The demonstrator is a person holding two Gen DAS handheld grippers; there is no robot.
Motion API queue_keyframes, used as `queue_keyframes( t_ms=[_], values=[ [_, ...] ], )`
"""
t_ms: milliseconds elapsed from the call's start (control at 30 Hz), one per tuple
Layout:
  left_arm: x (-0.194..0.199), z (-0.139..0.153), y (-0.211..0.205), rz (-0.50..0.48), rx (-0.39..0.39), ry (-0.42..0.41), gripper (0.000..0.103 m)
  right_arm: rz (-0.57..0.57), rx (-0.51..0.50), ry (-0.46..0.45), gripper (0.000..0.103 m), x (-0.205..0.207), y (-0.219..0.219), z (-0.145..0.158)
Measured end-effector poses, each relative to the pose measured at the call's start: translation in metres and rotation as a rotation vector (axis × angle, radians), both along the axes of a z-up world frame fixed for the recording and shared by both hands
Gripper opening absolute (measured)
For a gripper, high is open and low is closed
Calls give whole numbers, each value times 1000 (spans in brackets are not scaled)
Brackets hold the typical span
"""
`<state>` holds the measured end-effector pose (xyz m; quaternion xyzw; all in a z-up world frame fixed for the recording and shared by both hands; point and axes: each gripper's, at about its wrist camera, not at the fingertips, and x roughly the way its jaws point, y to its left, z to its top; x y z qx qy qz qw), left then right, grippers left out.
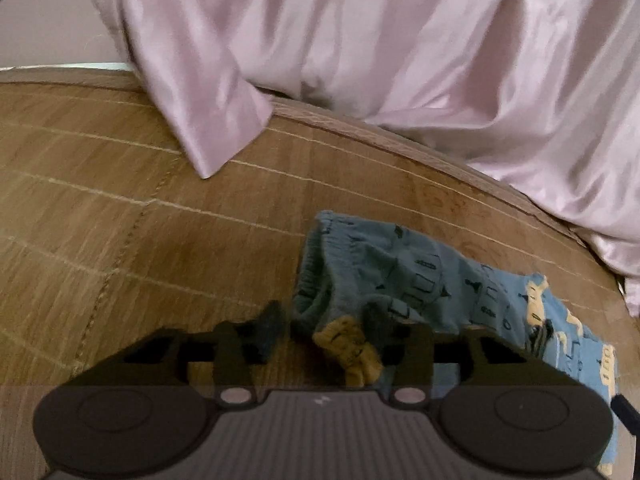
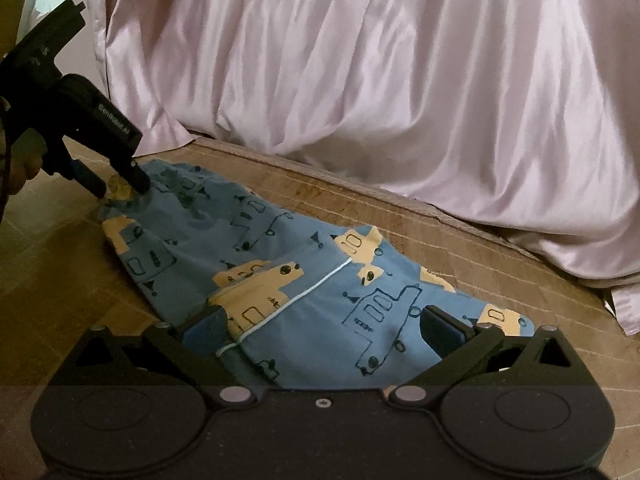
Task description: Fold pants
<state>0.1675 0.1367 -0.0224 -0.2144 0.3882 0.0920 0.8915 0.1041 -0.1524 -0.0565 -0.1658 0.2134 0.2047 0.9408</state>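
Observation:
Small blue pants (image 2: 280, 264) with yellow and outlined truck prints lie on a woven bamboo mat (image 2: 48, 280), stretched from far left to near right. In the left wrist view the pants (image 1: 400, 276) lie bunched, elastic waistband toward the left. My left gripper (image 1: 324, 328) is open, its fingers set on either side of a bunched yellow-printed fold of the pants' end; it also shows in the right wrist view (image 2: 120, 188) at that far end. My right gripper (image 2: 324, 320) is wide open, fingers on either side of the near end of the pants.
A pink satin sheet (image 2: 380, 92) hangs in folds along the far edge of the mat; it also shows in the left wrist view (image 1: 360, 40), with one corner draped onto the mat (image 1: 80, 200). Bare mat lies to the left.

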Motion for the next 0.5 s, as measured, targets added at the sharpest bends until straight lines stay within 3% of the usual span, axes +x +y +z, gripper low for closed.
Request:
queue_keyframes(
  t_ms=[100,167,267,300,367,433,500],
  values=[
    [1,-2,2,14,-43,1,65,5,-4,0,102,0,1,0],
    [0,-4,5,21,-100,-7,50,6,0,0,102,0,1,0],
    [0,-5,11,59,-160,3,37,5,5,6,102,1,0,0],
    [0,-6,14,81,-184,14,28,5,7,9,102,1,0,0],
    [-1,-8,20,121,-228,19,24,5,9,15,102,2,0,0],
    [-1,-7,19,137,-225,16,19,8,3,29,102,3,0,-1],
    [-1,-1,9,113,-146,-1,18,8,-2,45,102,5,0,-2]
  ],
)
